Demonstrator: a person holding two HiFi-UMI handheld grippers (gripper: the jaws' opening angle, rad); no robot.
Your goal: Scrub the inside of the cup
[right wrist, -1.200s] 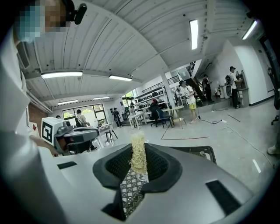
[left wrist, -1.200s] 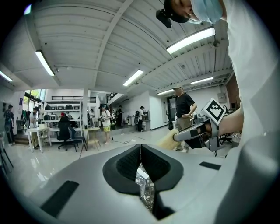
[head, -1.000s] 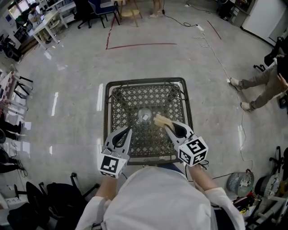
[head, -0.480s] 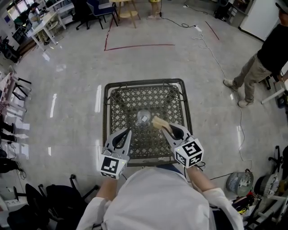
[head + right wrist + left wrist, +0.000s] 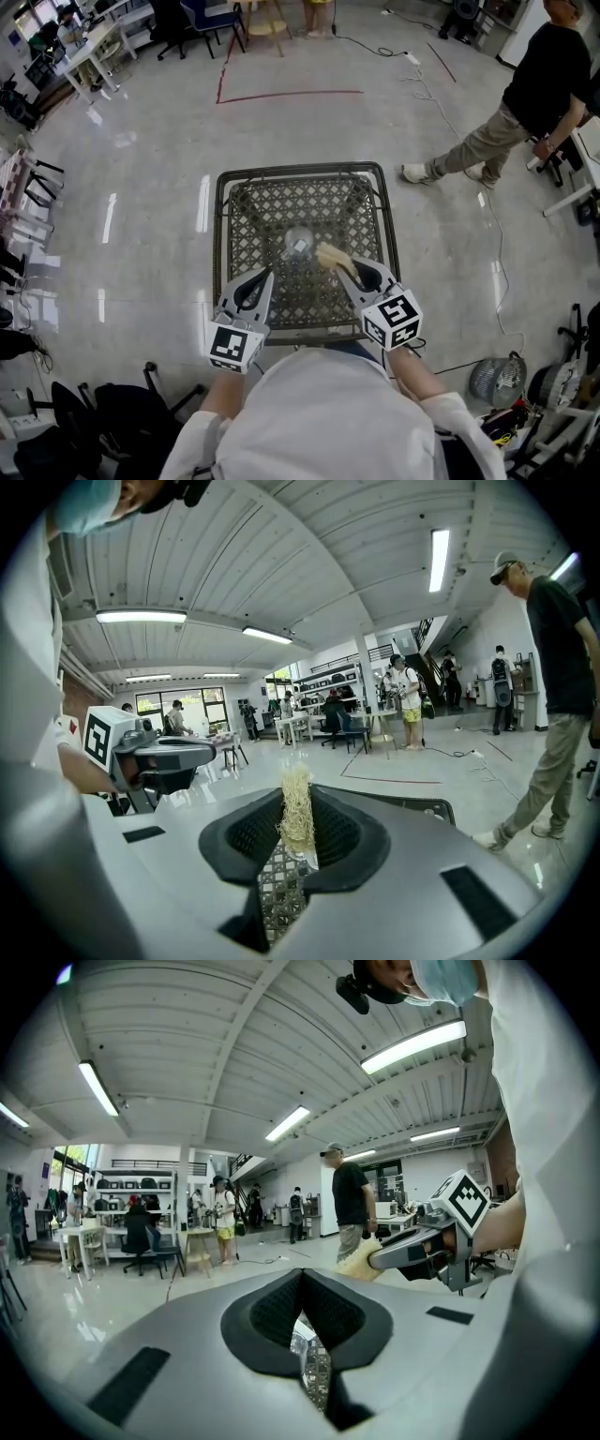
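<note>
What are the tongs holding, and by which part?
Left tongs: shut on the clear cup, apparently at its rim. Right tongs: shut on the fibrous scrubber, near end; far end sticks out.

Open lab hall, polished floor (image 5: 309,131), desks (image 5: 101,45), office chairs (image 5: 211,19), strip lights (image 5: 439,560)

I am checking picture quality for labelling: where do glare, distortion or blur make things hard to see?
Head view: light glares in streaks on the polished floor; the clear cup is only a pale glint against the mesh table. Left gripper view: strong fisheye bending, dark corners, a blown-out ceiling lamp. Right gripper view: the same bending.
</note>
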